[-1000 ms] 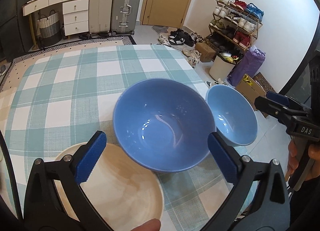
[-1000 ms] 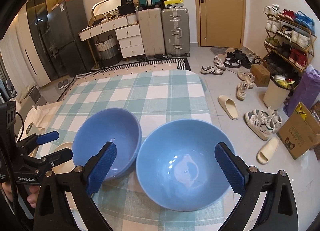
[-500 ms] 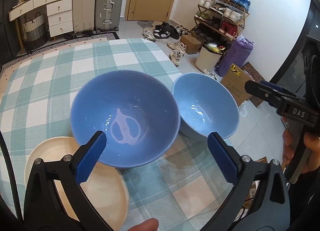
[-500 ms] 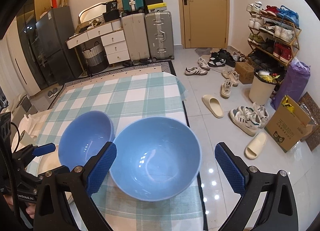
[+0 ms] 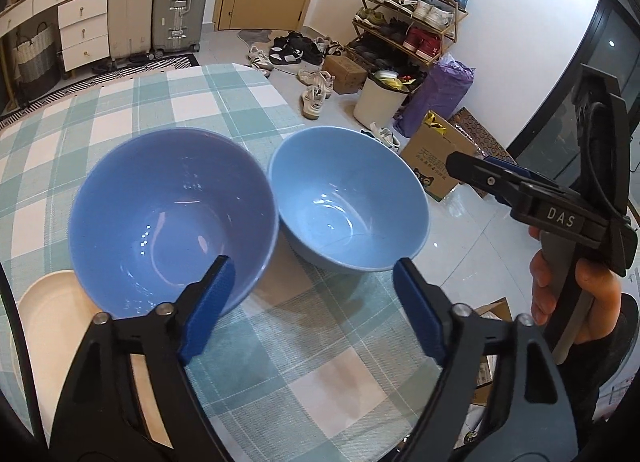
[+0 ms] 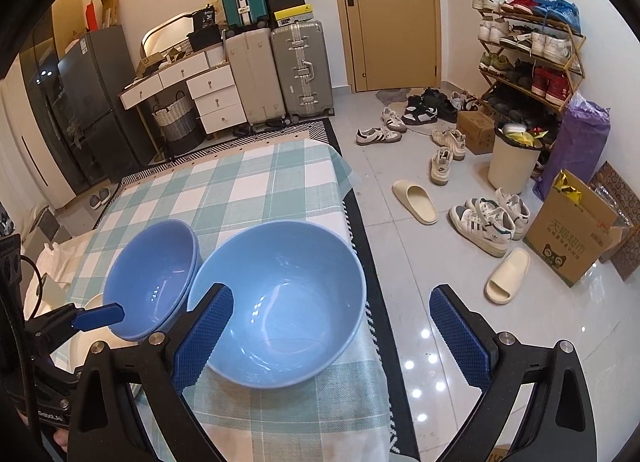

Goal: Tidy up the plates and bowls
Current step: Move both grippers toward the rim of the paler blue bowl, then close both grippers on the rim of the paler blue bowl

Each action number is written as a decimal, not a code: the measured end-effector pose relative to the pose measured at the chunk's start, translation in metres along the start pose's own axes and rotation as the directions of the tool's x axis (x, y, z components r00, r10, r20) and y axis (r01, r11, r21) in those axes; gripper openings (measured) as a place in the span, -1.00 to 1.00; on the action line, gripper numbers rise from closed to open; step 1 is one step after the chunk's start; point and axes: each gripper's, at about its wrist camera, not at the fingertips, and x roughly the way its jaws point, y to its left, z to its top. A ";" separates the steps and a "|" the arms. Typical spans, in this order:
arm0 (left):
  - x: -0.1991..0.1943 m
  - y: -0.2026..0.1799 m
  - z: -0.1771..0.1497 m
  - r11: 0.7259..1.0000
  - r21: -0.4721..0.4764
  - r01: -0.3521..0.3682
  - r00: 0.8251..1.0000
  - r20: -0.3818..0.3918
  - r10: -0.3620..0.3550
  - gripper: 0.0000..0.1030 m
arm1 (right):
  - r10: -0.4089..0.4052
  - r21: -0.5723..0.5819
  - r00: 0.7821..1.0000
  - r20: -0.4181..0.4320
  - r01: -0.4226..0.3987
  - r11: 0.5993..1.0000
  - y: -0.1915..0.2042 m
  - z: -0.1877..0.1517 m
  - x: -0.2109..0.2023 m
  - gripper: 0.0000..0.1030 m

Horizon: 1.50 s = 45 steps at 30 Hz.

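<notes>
Both claws point down at a slant over the near end of the counter [image 5: 168, 98], which wears a green-and-white check cloth.

Left claw [image 5: 308, 310]: tilted down twd the gap between the two bowls. Jaws closing, still apart, nothing gripped. Its left pad [image 5: 208, 306] overlaps the near rim of the darker blue bowl [image 5: 172, 218] in the left wrist view; can't tell if it touches. Right pad sits over bare cloth.

Right claw [image 6: 332, 338]: held by a hand [image 5: 568, 290] around its grip, seen at right in the left wrist view, black body marked DAS. Jaws wide apart, released, nothing held. In its own view the left pad [image 6: 204, 338] overlaps the near-left rim of the lighter blue bowl [image 6: 280, 302]; the right pad hangs out past the counter edge, over the floor.

Bowls: both upright, empty, glossy inside w/ light glints. Darker one on the left, lighter one to its right, rims just beside each other, maybe touching. Lighter bowl stands close to the counter's right edge. In the right wrist view the darker bowl shows a double rim line, poss. two nested; can't tell.

Cream plate [image 5: 52, 310] lies flat at near left, partly under the darker bowl's near-left side.
</notes>
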 end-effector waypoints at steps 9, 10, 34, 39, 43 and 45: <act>0.017 -0.016 0.000 0.998 -0.018 0.063 0.997 -0.050 -0.064 0.32 | 0.004 0.037 1.000 -0.012 -0.003 0.999 -0.015 -0.009 0.004 0.95; 0.020 -0.017 0.000 0.997 -0.020 0.068 0.996 -0.058 -0.069 0.31 | 0.005 0.038 1.000 -0.015 -0.004 0.999 -0.015 -0.009 0.006 0.95; 0.071 -0.007 0.011 0.998 -0.060 0.016 0.997 -0.077 -0.021 0.22 | 0.012 -0.009 0.993 -0.118 -0.013 1.000 -0.019 -0.011 0.077 0.38; 0.080 -0.006 0.014 0.998 -0.063 0.018 0.995 -0.093 -0.024 0.22 | 0.016 -0.002 0.992 -0.128 -0.016 1.000 -0.020 -0.010 0.086 0.30; 0.085 -0.005 0.016 0.998 -0.065 0.013 0.996 -0.091 -0.019 0.21 | 0.021 -0.003 0.991 -0.134 -0.021 1.000 -0.021 -0.009 0.089 0.15; 0.088 -0.004 0.017 0.998 -0.067 0.011 0.996 -0.092 -0.017 0.19 | 0.019 -0.004 0.990 -0.138 -0.019 1.000 -0.022 -0.010 0.092 0.06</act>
